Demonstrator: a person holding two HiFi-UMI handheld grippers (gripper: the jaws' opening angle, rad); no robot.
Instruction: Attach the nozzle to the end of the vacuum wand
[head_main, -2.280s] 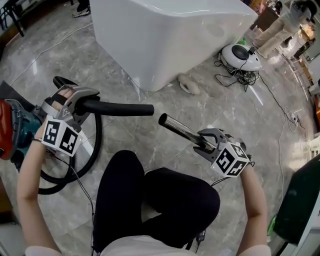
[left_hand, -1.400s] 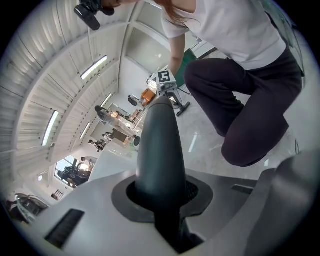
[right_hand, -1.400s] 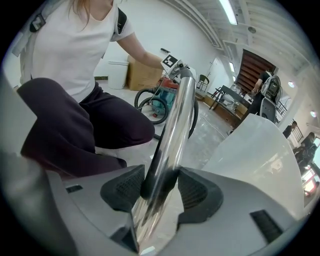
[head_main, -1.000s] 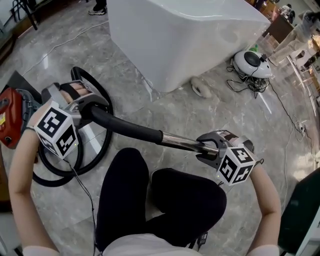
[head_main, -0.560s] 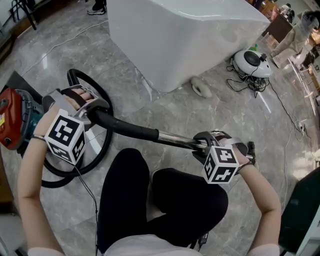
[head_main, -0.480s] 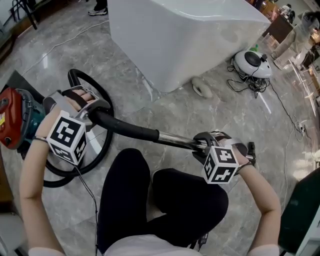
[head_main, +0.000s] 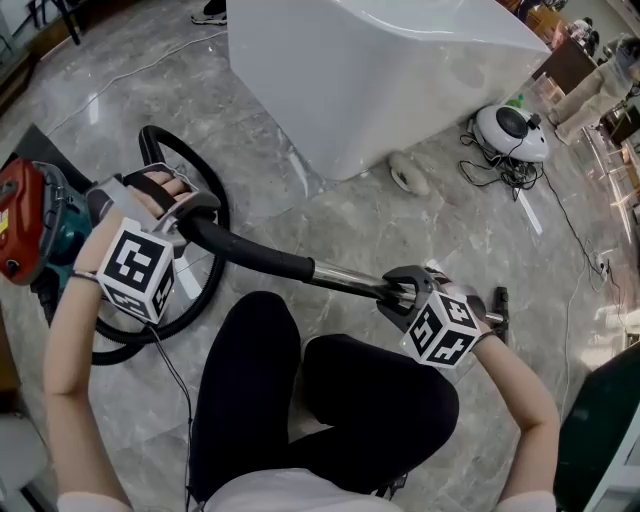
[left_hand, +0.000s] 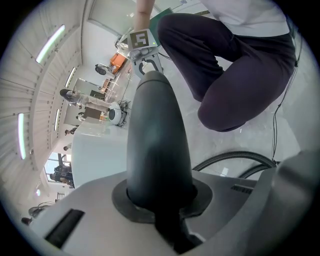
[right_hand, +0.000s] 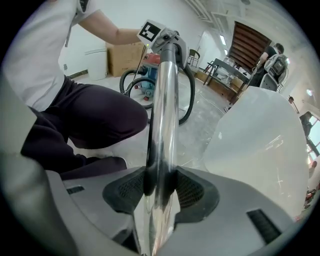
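Note:
A black curved wand handle (head_main: 255, 260) and a chrome tube (head_main: 350, 280) form one joined line across my lap in the head view. My left gripper (head_main: 190, 215) is shut on the black handle's upper end, which fills the left gripper view (left_hand: 155, 145) between its pads (left_hand: 200, 192). My right gripper (head_main: 400, 293) holds the chrome tube (right_hand: 164, 110). Its jaws have just been closing and the pads (right_hand: 195, 192) press on the tube from both sides. The tube's end behind the right gripper is hidden.
A red vacuum body (head_main: 25, 220) sits at the far left with its black hose (head_main: 160, 140) looped on the marble floor. A large white tub (head_main: 380, 70) stands ahead, a round white appliance (head_main: 510, 130) with cables to its right. The person's dark-clad legs (head_main: 300, 400) lie below the tube.
The black handle and chrome tube were apart at first and are now joined. Since then both grippers have sunk slightly and the right gripper has rolled about the tube.

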